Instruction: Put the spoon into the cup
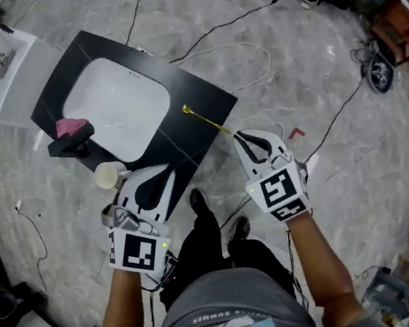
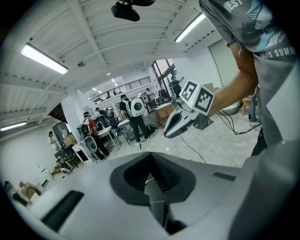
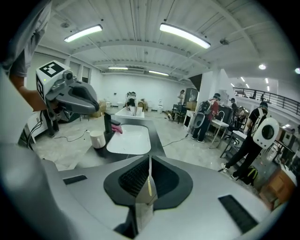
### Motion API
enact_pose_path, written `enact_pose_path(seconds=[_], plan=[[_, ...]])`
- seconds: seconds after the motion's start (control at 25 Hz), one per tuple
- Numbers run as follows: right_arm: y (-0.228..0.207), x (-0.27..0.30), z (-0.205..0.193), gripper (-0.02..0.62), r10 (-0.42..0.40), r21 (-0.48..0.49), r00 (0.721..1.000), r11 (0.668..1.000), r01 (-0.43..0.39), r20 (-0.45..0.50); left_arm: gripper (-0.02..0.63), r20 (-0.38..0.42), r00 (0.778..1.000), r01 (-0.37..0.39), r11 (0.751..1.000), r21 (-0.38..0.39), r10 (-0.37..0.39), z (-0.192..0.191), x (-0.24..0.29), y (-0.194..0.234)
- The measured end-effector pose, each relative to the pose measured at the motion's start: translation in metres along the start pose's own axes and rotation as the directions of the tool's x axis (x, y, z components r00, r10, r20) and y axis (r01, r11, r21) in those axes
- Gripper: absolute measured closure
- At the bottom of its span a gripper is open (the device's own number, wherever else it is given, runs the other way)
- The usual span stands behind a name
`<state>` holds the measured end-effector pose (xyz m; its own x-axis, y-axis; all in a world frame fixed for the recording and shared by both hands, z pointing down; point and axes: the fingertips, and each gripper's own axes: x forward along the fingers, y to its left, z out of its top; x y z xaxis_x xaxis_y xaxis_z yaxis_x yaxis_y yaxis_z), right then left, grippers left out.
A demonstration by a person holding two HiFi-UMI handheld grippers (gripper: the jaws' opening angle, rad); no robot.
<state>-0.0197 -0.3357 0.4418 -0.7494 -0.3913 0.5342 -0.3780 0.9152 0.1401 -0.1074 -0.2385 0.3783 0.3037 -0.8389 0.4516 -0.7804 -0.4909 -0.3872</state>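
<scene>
A thin gold spoon (image 1: 205, 120) sticks out level from my right gripper (image 1: 239, 137), which is shut on its handle. The spoon's bowl hangs over the right edge of the black counter (image 1: 197, 111). In the right gripper view only a gold sliver of the spoon (image 3: 148, 186) shows between the closed jaws. A cream cup (image 1: 107, 175) stands upright on the counter's near corner, also seen as the cup (image 3: 97, 139) beside the basin. My left gripper (image 1: 163, 173) hovers just right of the cup, jaws shut with nothing held.
A white sink basin (image 1: 117, 107) fills the counter, with a black faucet (image 1: 69, 145) and a pink sponge (image 1: 70, 127) at its near-left end. Cables (image 1: 234, 25) trail over the floor. A second white sink (image 1: 3, 73) stands at the left. People stand in the background.
</scene>
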Motion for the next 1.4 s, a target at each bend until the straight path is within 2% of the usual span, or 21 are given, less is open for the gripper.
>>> enact_pose_path(seconds=[0.36, 0.76, 1.0, 1.4], plan=[[-0.005, 0.066, -0.072, 0.525, 0.046, 0.050, 0.991, 0.998, -0.041, -0.123, 0.604, -0.028, 0.999, 0.038, 0.998, -0.050, -0.039, -0.043, 0.032, -0.003], [-0.003, 0.124, -0.140, 0.505, 0.092, 0.066, 0.967, 0.995, -0.078, -0.236, 0.604, -0.046, 0.996, 0.069, 0.993, -0.095, -0.073, -0.082, 0.050, -0.008], [0.001, 0.144, -0.168, 0.499, 0.118, 0.040, 0.947, 0.993, -0.111, -0.298, 0.604, -0.053, 0.994, 0.088, 0.988, -0.123, -0.095, -0.098, 0.058, -0.011], [0.004, 0.159, -0.187, 0.499, 0.135, -0.004, 0.923, 0.989, -0.146, -0.360, 0.604, -0.043, 0.995, 0.087, 0.987, -0.137, -0.094, -0.102, 0.060, -0.009]])
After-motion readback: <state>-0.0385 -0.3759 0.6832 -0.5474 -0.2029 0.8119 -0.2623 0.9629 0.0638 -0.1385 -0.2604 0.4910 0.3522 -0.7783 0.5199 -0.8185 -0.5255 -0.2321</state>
